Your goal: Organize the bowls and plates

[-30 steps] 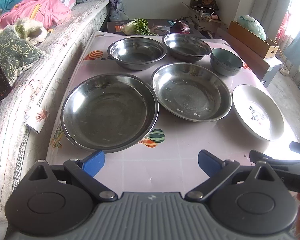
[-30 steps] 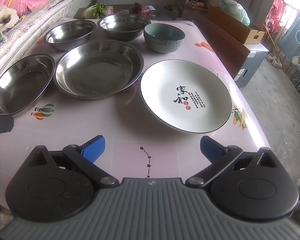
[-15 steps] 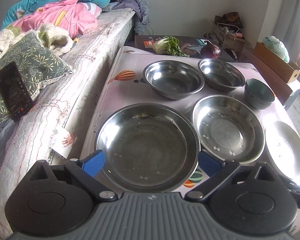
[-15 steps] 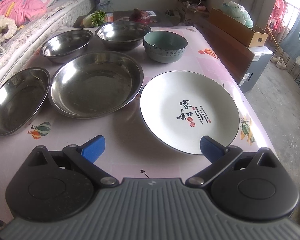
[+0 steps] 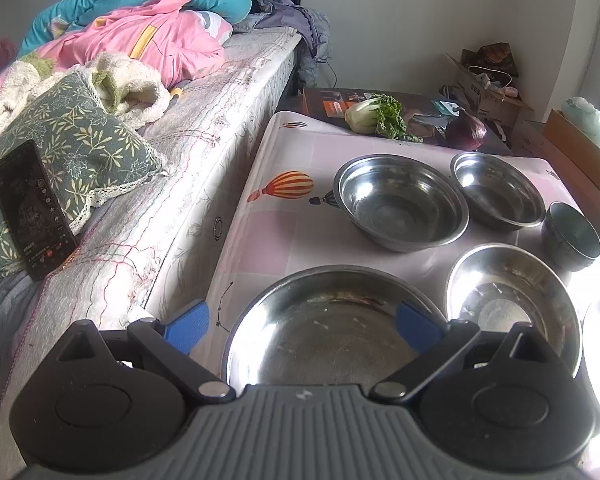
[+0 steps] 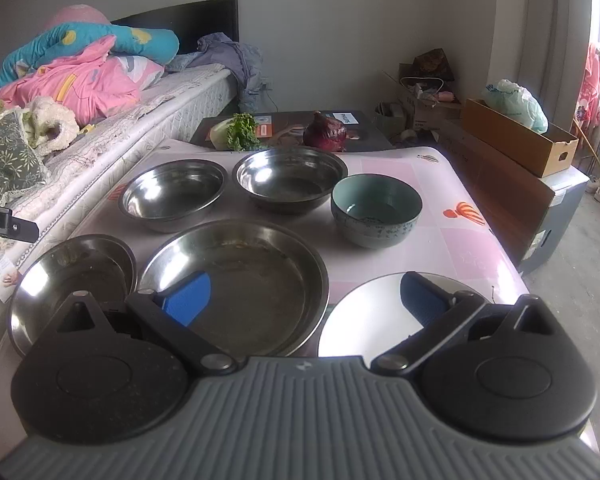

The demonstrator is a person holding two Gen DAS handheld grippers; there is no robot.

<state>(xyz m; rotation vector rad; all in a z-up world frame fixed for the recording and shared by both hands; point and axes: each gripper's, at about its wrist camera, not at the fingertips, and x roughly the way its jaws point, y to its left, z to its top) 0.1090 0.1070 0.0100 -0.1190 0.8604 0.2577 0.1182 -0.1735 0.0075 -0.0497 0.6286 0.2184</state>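
Note:
On the pink table [image 5: 284, 224] lie two wide steel plates: the left one [image 5: 324, 332] [image 6: 72, 276] and the middle one [image 5: 512, 300] [image 6: 240, 280]. Behind them stand two steel bowls, one at the left [image 5: 400, 204] [image 6: 172, 196] and one at the right [image 5: 496, 188] [image 6: 290, 178], and a teal ceramic bowl [image 5: 572, 236] [image 6: 376, 210]. A white plate [image 6: 376, 316] lies at the front right. My left gripper [image 5: 302, 326] is open over the left steel plate. My right gripper [image 6: 304, 300] is open over the gap between the middle plate and the white plate.
A bed [image 5: 204, 120] with pillows, blankets and a phone [image 5: 30, 208] runs along the table's left side. Greens [image 6: 240, 132] and a red onion [image 6: 324, 132] lie on a board behind the table. Cardboard boxes [image 6: 516, 136] stand at the right.
Both grippers have moved forward over the dishes and tilted up, so the views show more of the room. Both stay open. No dish has moved.

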